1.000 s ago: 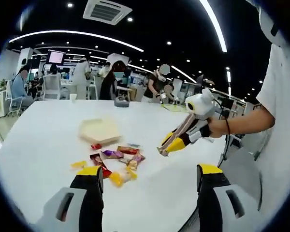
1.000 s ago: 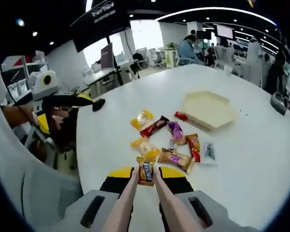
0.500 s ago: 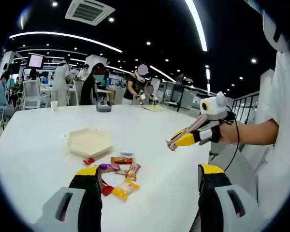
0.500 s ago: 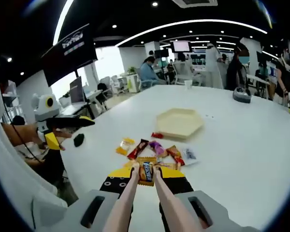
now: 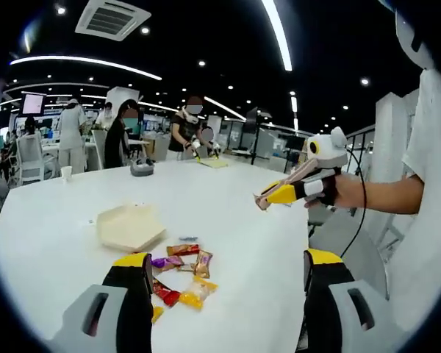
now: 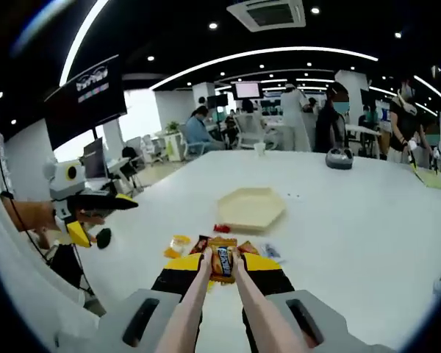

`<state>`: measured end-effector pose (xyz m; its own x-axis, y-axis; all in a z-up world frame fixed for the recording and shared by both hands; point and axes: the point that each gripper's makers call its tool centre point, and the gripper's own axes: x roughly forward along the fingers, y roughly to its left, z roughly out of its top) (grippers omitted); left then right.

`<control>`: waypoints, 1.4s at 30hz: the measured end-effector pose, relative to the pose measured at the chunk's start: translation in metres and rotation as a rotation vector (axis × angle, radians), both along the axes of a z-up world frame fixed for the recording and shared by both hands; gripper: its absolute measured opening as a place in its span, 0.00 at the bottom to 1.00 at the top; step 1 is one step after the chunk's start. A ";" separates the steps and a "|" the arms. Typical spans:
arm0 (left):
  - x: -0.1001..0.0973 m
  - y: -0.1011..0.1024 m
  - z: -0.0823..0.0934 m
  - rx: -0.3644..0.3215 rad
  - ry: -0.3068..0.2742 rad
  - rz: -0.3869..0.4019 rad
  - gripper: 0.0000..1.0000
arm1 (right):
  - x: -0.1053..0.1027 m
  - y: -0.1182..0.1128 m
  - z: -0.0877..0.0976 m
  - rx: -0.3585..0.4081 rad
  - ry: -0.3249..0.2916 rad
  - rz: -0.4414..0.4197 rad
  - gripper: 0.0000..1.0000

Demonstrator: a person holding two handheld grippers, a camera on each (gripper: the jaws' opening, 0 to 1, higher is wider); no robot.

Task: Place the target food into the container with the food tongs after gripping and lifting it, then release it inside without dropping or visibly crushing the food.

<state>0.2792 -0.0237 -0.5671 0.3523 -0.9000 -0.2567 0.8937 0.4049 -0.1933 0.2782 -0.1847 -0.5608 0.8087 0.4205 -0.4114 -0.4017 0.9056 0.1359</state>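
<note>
I've got the snack bar (image 6: pixel 221 261) pinched in the tongs (image 6: pixel 220 283) under my right gripper (image 6: pixel 222 273), lifted; the hexagonal tray (image 6: pixel 251 208) awaits, left gripper (image 5: pixel 224 283) open.

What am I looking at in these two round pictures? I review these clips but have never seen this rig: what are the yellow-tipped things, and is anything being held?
No robot is involved: a person holds a two-jaw gripper in each hand, and a fisheye camera rides on each.

In the right gripper view, the right gripper clamps pink food tongs, and the tongs pinch a wrapped snack bar lifted above the white table. The left gripper view shows the same gripper from the side.

The left gripper holds nothing; its jaws stand wide apart.

On the table lie a pile of wrapped snacks and, beyond it, a shallow beige hexagonal container, which looks empty. Other people stand at the table's far end.
</note>
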 end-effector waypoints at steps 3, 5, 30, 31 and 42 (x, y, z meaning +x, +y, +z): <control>0.002 0.001 0.001 0.009 -0.012 0.010 0.88 | 0.001 0.001 0.005 -0.007 -0.012 -0.014 0.18; 0.002 0.002 0.001 0.008 -0.011 0.014 0.88 | 0.002 0.001 0.006 -0.011 -0.023 -0.020 0.18; 0.008 0.043 -0.007 0.023 0.002 0.130 0.91 | 0.094 0.015 0.037 -0.016 -0.073 -0.001 0.18; 0.009 0.044 -0.011 0.032 0.008 0.133 0.91 | 0.101 0.015 0.039 -0.019 -0.080 -0.008 0.18; 0.019 0.045 -0.015 0.024 0.028 0.183 0.99 | 0.170 0.023 0.036 -0.043 -0.074 0.025 0.19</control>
<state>0.2983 0.0218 -0.5825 0.5016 -0.8153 -0.2892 0.7992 0.5647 -0.2057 0.4483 -0.1615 -0.5251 0.8269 0.4244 -0.3690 -0.4322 0.8994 0.0658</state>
